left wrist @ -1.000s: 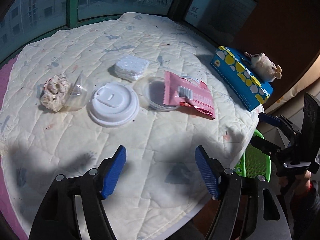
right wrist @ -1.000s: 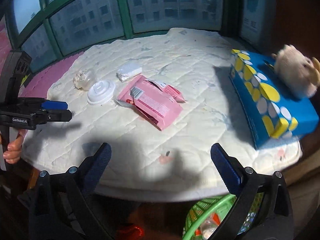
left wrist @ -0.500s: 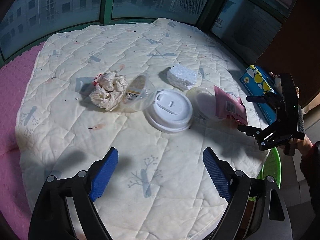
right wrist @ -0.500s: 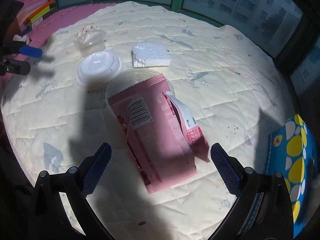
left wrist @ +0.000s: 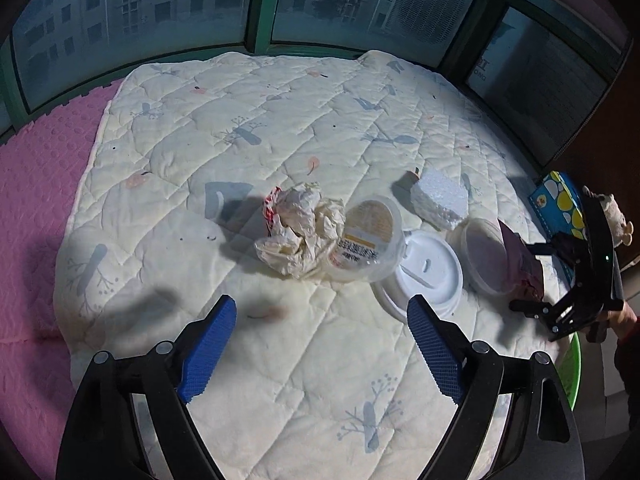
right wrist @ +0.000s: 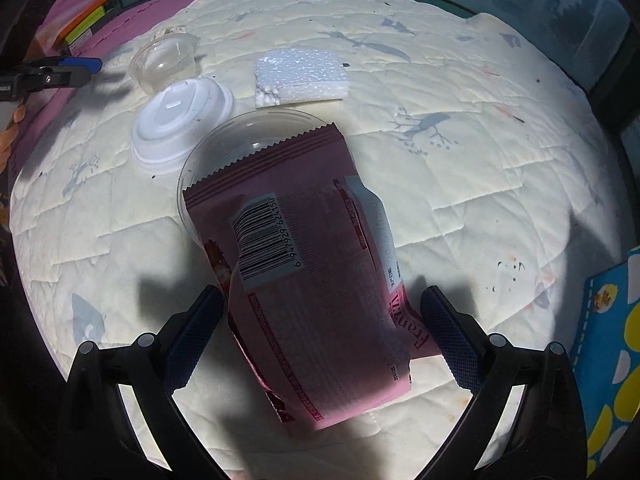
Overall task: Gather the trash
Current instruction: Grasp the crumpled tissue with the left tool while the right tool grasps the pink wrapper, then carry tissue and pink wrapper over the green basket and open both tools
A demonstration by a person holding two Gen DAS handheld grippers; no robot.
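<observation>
A crumpled paper wad (left wrist: pixel 300 232) lies on the quilted table (left wrist: pixel 280 128), touching a clear labelled cup (left wrist: pixel 368 244) that lies on its side. To the right of them are a white lid (left wrist: pixel 424 276), a foam chunk (left wrist: pixel 440 200) and a clear round container (left wrist: pixel 480 256). My left gripper (left wrist: pixel 322 304) is open and empty, hovering just short of the wad and cup. A pink snack wrapper (right wrist: pixel 312 280) lies partly across the clear container (right wrist: pixel 240 140). My right gripper (right wrist: pixel 322 292) is open low over the wrapper, with one finger on each side of it.
A blue spotted tissue box (left wrist: pixel 560 204) with a plush toy (left wrist: pixel 612 216) on it sits at the table's right edge. Below that edge is a green basket (left wrist: pixel 568 364). Pink matting (left wrist: pixel 36 200) borders the quilt on the left, and windows ring the far side.
My left gripper has swung left towards the paper wad and cup, and its jaws have widened. My right gripper has rolled and dropped from the table edge to low over the pink wrapper.
</observation>
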